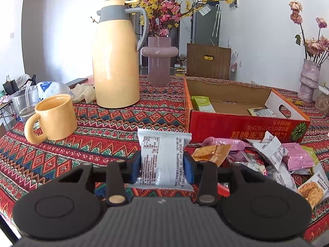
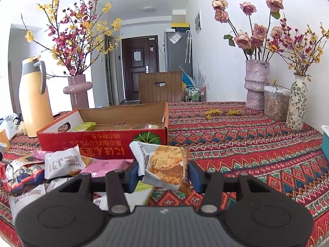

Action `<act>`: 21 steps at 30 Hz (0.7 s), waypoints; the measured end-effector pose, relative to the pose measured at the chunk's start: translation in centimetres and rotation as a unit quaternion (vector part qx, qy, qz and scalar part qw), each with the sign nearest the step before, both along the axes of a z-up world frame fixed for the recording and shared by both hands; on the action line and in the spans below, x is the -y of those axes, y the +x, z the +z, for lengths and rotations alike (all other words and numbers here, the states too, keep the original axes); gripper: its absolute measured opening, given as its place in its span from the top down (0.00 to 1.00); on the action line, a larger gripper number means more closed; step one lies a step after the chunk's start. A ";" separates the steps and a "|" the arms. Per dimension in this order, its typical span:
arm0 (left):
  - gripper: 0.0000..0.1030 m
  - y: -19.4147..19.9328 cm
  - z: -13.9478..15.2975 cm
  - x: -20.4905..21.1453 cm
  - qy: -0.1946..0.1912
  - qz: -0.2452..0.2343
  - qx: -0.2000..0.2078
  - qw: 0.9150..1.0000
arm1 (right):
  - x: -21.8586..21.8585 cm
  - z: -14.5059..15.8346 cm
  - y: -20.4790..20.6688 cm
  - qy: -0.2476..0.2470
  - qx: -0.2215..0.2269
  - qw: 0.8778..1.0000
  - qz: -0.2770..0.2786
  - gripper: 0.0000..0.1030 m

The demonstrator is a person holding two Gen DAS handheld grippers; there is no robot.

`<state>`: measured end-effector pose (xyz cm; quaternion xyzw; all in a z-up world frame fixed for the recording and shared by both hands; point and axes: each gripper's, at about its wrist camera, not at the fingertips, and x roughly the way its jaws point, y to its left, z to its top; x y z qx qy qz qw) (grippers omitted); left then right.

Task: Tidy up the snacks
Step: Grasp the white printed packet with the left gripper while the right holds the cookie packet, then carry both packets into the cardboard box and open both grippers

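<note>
Snack packets, one in each gripper, box behind on the patterned surface (image 2: 236,135).

Left gripper (image 1: 162,162): fingers pinching a white packet (image 1: 163,156) across its middle, raised in front of the pile (image 1: 273,160). Right gripper (image 2: 163,175): fingers around a cookie packet (image 2: 164,164); left pad touches, the right seems just clear, so the grip is uncertain. Packets judged light, soft, crinkly, slippery film; contents likely crumble, so hold by the flat middle, gently. Red box (image 1: 242,121): open, mostly bare, holding a green packet (image 1: 202,104) at one end and another packet at the other. Jug and mug stand beside.
</note>
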<state>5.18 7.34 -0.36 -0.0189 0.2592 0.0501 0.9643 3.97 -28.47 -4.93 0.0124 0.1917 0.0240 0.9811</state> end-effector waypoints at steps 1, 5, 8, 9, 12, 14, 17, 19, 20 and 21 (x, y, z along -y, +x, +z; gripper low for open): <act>0.59 0.3 0.2 0.1 0.000 -0.001 0.002 1.000 | -0.1 0.1 0.2 -0.001 0.002 1.000 0.001 0.52; 0.59 1.4 0.9 0.4 0.000 -0.009 0.011 1.000 | -0.5 0.6 1.2 -0.002 0.008 1.000 0.006 0.52; 0.59 2.3 1.6 0.7 -0.001 -0.015 0.017 1.000 | -0.8 1.0 2.0 -0.004 0.013 1.000 0.010 0.52; 0.59 2.6 1.8 0.8 -0.001 -0.017 0.019 1.000 | -0.9 1.2 2.3 -0.004 0.014 1.000 0.011 0.52; 0.59 3.7 2.5 1.1 0.000 -0.023 0.025 0.999 | -1.2 1.7 3.3 -0.006 0.020 1.000 0.016 0.54; 0.59 4.5 3.0 1.4 0.000 -0.028 0.027 0.999 | -1.4 2.0 4.1 -0.008 0.024 0.999 0.019 0.54; 0.59 5.6 3.5 1.9 0.003 -0.035 0.027 0.999 | -1.7 2.2 5.1 -0.009 0.024 0.999 0.022 0.56; 0.59 6.0 3.6 2.3 0.005 -0.040 0.027 0.999 | -1.6 2.1 5.5 -0.005 0.020 1.000 0.021 0.56; 0.59 6.2 3.5 2.3 0.005 -0.042 0.026 0.999 | -1.4 1.9 5.5 -0.003 0.017 1.000 0.020 0.56; 0.59 6.3 3.4 2.4 0.004 -0.044 0.024 0.999 | -1.2 1.8 5.5 0.000 0.011 1.000 0.019 0.56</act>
